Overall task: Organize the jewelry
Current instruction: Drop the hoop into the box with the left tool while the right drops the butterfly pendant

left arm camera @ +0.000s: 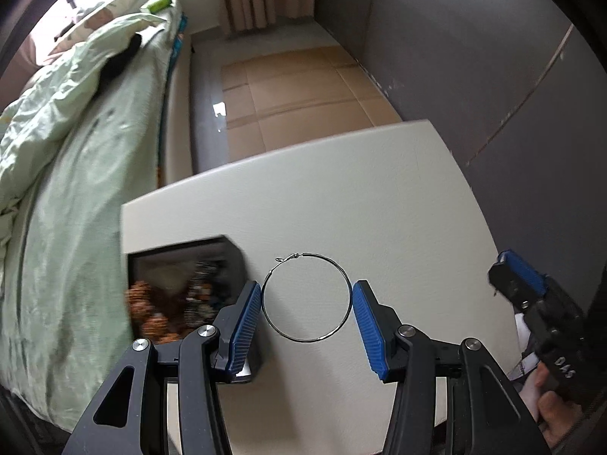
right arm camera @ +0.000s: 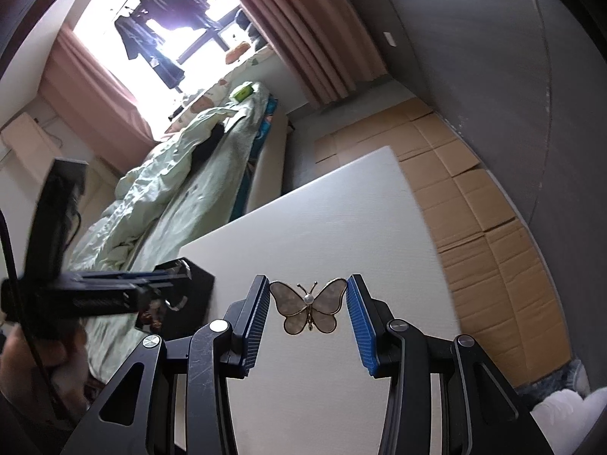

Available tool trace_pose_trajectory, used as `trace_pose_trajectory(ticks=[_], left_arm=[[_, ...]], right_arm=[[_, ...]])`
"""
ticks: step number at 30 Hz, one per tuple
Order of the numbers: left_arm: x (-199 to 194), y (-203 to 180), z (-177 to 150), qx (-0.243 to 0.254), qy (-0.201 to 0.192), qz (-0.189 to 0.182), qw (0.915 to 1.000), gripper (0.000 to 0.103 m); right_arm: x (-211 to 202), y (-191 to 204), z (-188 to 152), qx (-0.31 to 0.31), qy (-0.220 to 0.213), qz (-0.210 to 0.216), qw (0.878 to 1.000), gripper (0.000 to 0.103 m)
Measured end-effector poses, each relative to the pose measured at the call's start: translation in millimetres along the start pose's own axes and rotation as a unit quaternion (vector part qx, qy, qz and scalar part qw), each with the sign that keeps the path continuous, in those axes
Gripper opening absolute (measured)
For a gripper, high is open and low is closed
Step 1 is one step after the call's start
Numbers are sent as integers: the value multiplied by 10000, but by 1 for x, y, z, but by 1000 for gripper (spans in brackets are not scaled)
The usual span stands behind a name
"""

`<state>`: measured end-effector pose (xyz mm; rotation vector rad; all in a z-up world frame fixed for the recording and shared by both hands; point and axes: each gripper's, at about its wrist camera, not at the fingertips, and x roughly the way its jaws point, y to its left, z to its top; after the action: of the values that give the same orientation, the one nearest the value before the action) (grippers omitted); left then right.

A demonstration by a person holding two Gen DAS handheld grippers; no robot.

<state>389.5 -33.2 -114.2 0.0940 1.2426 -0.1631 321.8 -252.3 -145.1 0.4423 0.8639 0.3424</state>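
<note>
Two jewelry pieces held over white table (left arm camera: 379,197). Left gripper (left arm camera: 307,313) pinches thin silver hoop earring (left arm camera: 306,297), clasp up, right of black tray (left arm camera: 227,254) with blurred orange-brown beaded pieces. Right gripper (right arm camera: 309,309) clamps butterfly brooch (right arm camera: 308,305): pearly wings, gold rim, pearl centre. "DAS" on right gripper body.

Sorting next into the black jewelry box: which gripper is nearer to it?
Left. The left gripper is right beside the black jewelry box; the right gripper is farther across the table.
</note>
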Motion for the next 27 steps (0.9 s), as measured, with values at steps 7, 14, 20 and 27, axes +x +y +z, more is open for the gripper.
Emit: trace_pose_trajectory(ticks=[7,14,20,27], left_arm=[[-12,41,-3,-209,-111,70,9997,52],[-13,68,-13,-473,-90,-98,9988,53],[-10,91,-16,-745,-3,-311,9967,65],[-23,116,-22,-917,-274,-455,9944,73]], right_arm=[[12,33,-4,-221,23,184,9996,42],[28,66,-7,-474,94,336,9983,42],[42,88,-10,-604,158,495,9968,43],[55,115,-16,-803,222,722,9939,42]])
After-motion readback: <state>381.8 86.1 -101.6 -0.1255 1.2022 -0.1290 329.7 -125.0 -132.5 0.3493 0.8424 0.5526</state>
